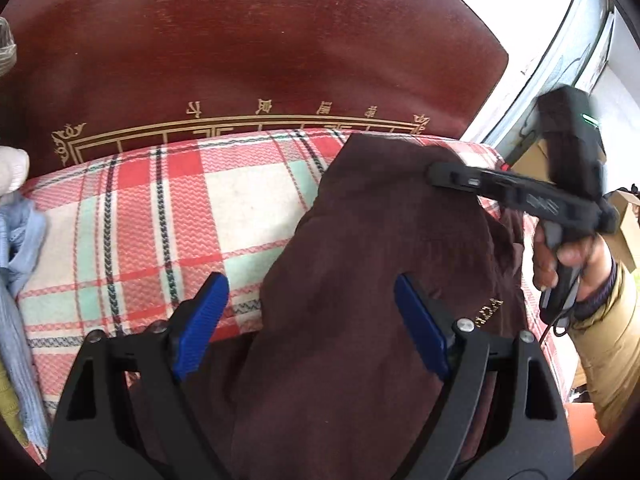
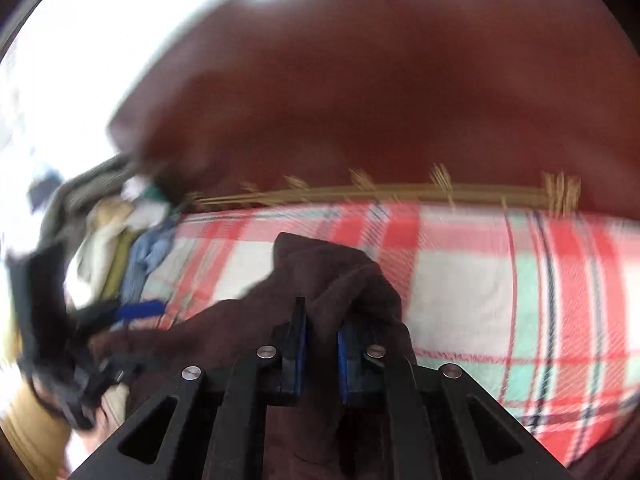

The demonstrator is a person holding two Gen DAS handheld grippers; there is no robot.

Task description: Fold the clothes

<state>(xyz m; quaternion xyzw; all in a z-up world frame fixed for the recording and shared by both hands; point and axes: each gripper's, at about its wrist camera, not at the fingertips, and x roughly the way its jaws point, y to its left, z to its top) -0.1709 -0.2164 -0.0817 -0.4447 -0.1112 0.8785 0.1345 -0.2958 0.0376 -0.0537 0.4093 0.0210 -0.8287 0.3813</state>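
Observation:
A dark maroon garment (image 1: 360,260) lies rumpled on a red, white and green plaid blanket (image 1: 180,208). My left gripper (image 1: 312,324) stands open over its near part. The cloth runs between the blue pads (image 1: 204,320), and the left pad is clear of it. In the left wrist view my right gripper (image 1: 434,172) comes in from the right, held by a hand (image 1: 560,264), with its tip at the garment's far corner. In the blurred right wrist view the right gripper (image 2: 322,340) is shut on a raised fold of the maroon garment (image 2: 332,280).
A dark red wooden headboard (image 1: 260,40) with gold trim rises behind the blanket. A pile of other clothes (image 2: 120,240), with a light-blue piece (image 1: 24,248), lies at the left. Cardboard boxes (image 1: 628,216) and a pale frame (image 1: 560,60) stand beyond the right edge.

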